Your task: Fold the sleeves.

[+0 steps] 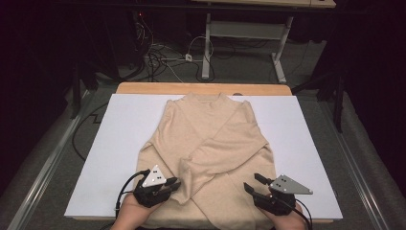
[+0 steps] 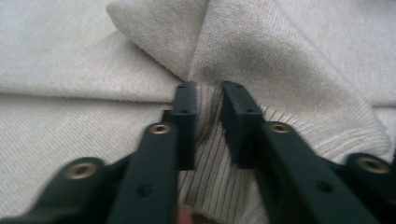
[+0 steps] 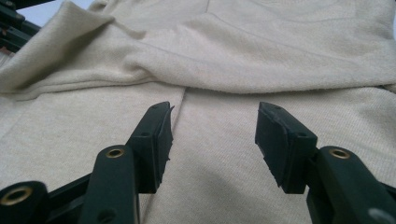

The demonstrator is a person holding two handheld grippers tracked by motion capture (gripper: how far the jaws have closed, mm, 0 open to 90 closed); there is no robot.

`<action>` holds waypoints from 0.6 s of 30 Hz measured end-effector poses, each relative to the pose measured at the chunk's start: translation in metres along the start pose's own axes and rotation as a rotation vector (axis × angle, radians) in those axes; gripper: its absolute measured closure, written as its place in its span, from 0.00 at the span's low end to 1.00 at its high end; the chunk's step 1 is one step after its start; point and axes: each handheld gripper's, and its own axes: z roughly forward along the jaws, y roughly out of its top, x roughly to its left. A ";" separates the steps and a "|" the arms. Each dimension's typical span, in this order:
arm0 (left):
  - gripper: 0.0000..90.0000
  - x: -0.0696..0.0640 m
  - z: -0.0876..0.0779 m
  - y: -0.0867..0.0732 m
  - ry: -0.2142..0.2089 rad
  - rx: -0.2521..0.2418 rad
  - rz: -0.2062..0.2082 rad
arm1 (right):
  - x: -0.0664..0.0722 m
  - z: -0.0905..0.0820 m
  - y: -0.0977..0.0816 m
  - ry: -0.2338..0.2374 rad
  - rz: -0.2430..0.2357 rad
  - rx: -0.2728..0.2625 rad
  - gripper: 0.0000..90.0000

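A sweater lay flat in the middle of the tabletop, sleeves crossed over its front, collar at the far edge, hem at the near edge.

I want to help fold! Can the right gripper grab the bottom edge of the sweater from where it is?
Probably yes. The right gripper hangs open right over the sweater near its bottom edge, and nothing lies in between.

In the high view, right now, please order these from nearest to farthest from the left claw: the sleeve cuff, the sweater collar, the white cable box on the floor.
1. Sleeve cuff: right beside the left claw, near the table's front edge.
2. Sweater collar: at the far end of the sweater, middle of the table.
3. White cable box: on the floor beyond the table.
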 end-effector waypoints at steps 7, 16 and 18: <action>0.92 0.001 0.000 -0.001 -0.004 0.010 0.003 | 0.000 0.000 0.000 -0.003 0.003 0.003 0.52; 0.93 0.003 -0.027 -0.004 0.065 0.019 -0.003 | -0.001 -0.001 0.000 0.004 0.009 -0.009 0.53; 0.93 0.005 -0.037 -0.009 0.086 0.020 -0.011 | -0.001 0.000 0.001 0.004 0.010 -0.013 0.53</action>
